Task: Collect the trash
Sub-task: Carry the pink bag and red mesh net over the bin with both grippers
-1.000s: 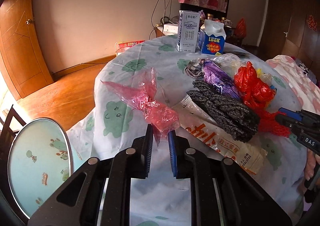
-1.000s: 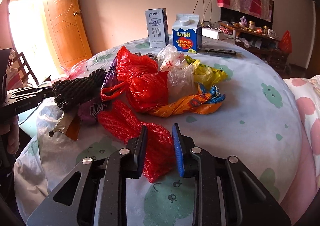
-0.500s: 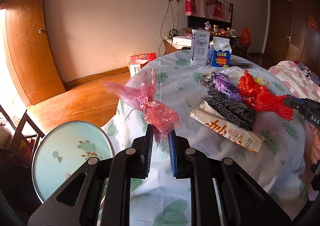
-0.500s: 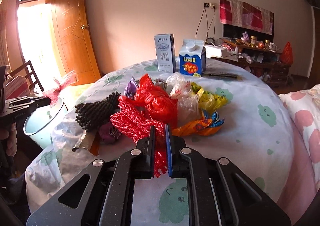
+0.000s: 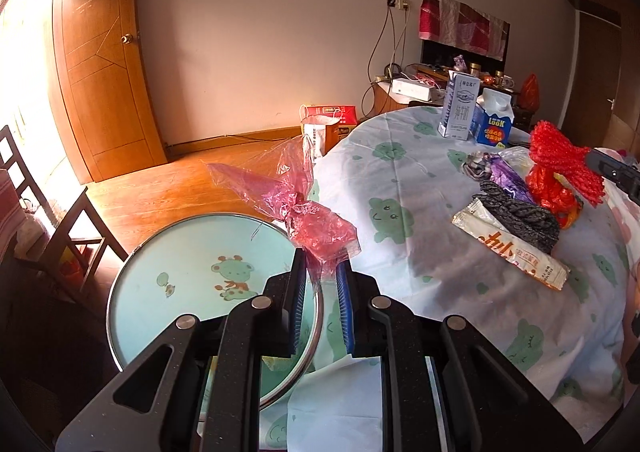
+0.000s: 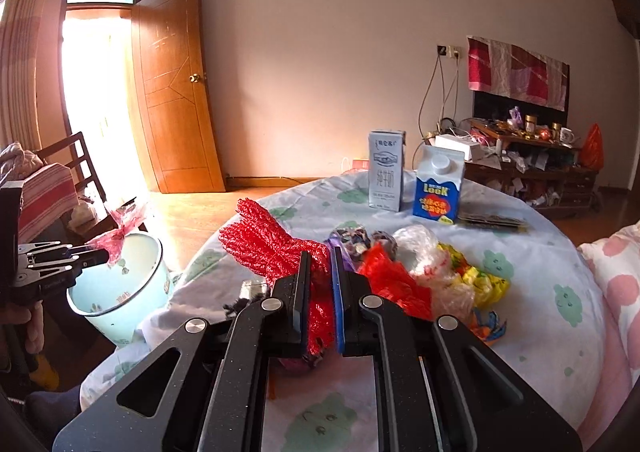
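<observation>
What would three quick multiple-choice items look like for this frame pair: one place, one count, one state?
1. The pink plastic bag is: A) over the pale-green bin B) on the floor C) beside the cartons
2. Cartons standing on the table: A) one B) two C) four
3. The right gripper is: A) open, empty B) shut on the red mesh bag C) shut on a carton

A: the left gripper holds it above the bin's mouth.
B: grey-white carton, blue carton.
B: mesh pinched between its fingers.

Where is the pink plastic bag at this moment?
The pink plastic bag is pinched in the left gripper, held in the air over the rim of the light blue bin, beside the table.
</observation>
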Tool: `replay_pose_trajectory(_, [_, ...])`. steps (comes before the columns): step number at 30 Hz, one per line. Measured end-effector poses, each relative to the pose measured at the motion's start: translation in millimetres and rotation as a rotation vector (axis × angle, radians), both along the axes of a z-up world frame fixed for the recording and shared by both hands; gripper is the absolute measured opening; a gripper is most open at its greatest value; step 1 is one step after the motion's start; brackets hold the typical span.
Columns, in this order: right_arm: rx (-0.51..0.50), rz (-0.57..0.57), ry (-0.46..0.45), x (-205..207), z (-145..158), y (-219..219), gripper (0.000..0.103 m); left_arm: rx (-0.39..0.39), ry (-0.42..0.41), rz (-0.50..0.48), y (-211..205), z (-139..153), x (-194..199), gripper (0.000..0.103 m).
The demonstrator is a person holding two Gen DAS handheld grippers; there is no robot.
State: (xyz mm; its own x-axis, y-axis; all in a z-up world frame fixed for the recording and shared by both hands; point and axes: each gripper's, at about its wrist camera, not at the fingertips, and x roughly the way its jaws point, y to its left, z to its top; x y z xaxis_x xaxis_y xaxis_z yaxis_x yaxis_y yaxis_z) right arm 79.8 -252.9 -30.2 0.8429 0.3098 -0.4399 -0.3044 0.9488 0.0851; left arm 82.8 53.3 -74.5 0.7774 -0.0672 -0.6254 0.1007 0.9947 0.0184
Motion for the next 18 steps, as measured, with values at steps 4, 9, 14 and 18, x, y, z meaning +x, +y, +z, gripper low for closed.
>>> replay_pose_trajectory(4, [-0.004, 0.044, -0.002, 13, 3, 29, 0.010, 0.007, 0.007, 0.020, 13, -3, -4, 0.015])
replay_pose_trajectory(9, [-0.014, 0.090, 0.009, 27, 2, 63, 0.010, 0.008, 0.011, 0.054, 29, -6, -7, 0.015])
replay_pose_trajectory(14, [-0.035, 0.132, 0.019, 39, -3, 95, 0.010, 0.009, 0.014, 0.085, 41, -7, -7, 0.015])
replay_pose_trajectory(18, [-0.054, 0.161, 0.028, 48, -6, 115, 0.010, 0.016, 0.017, 0.102, 48, -8, -8, 0.015])
